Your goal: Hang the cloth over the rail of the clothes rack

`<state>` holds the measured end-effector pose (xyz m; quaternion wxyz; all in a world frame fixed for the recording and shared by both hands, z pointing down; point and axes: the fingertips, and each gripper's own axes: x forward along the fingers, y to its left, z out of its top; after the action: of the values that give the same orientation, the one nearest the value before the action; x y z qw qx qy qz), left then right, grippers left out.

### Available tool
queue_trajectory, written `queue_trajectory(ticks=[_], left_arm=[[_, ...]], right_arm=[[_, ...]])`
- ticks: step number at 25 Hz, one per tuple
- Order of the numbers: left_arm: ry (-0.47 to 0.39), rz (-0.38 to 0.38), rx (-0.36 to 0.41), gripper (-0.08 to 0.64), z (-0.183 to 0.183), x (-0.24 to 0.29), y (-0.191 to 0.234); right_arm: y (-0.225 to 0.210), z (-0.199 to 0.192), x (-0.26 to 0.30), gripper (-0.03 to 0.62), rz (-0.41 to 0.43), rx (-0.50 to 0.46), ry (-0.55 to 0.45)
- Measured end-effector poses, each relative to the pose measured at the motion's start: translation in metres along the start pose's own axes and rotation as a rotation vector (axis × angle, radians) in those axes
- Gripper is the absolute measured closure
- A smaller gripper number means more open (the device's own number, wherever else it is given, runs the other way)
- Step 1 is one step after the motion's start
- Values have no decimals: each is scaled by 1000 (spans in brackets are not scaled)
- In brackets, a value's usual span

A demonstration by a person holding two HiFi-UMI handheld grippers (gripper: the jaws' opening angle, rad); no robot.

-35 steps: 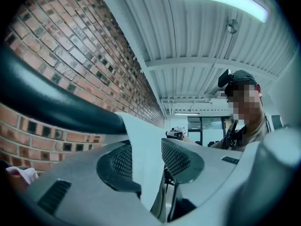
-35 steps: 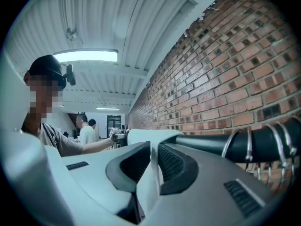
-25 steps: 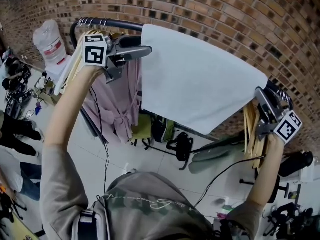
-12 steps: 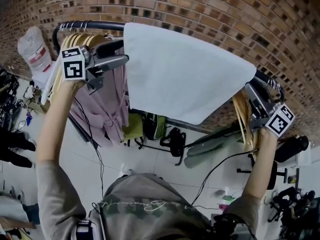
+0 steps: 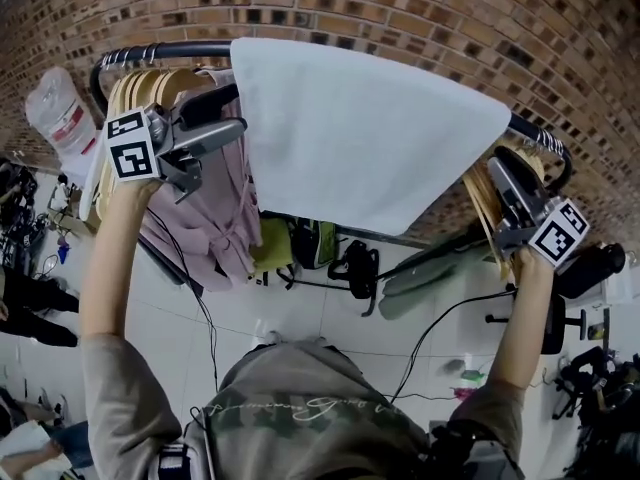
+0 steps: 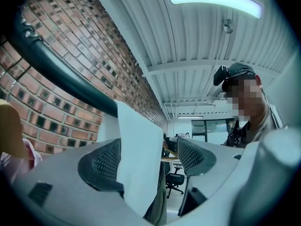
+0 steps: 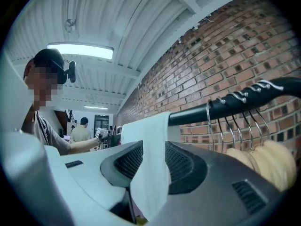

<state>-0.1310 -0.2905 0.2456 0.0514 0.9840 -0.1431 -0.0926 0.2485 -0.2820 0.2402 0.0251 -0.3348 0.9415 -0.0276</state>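
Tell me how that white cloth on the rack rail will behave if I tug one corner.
Probably floppy: the cloth drapes over the rail and hangs as a limp sheet. Likely light, since its hanging edge looks thin. It may slide off sideways when tugged, because the rail looks smooth and nothing pins the cloth there.

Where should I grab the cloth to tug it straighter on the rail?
Grip the cloth at a side edge just below the rail, coming in sideways from the end, tool jaws straddling the sheet. It hangs flat and free there; wooden hangers crowd either end.
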Motion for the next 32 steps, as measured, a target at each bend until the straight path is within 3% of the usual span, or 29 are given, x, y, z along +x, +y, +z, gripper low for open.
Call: queue_trajectory(ticks=[5,9,14,17,24,27,32], left_arm=[[-16,-33,21,189,0,1,-10],[-24,-49,40,189,0,0,-20],[41,-27,203,190,-1,0,-39],[71,0,233,190,-3,-2,-45],[22,99,108,190,-6,-26,-22],[1,93,67,190,-11,-24,-22],[23,77,61,192,-21,-13,-30]], right_arm=[[13,-1,2,465,37,5,-57],[33,-6,7,466,87,-42,-40],[60,-10,16,466,147,-41,-35],[66,-7,22,466,159,-23,-50],[81,-11,37,466,182,-30,-24],[86,-12,41,466,196,-30,-24],[87,-15,43,466,189,-15,-25]])
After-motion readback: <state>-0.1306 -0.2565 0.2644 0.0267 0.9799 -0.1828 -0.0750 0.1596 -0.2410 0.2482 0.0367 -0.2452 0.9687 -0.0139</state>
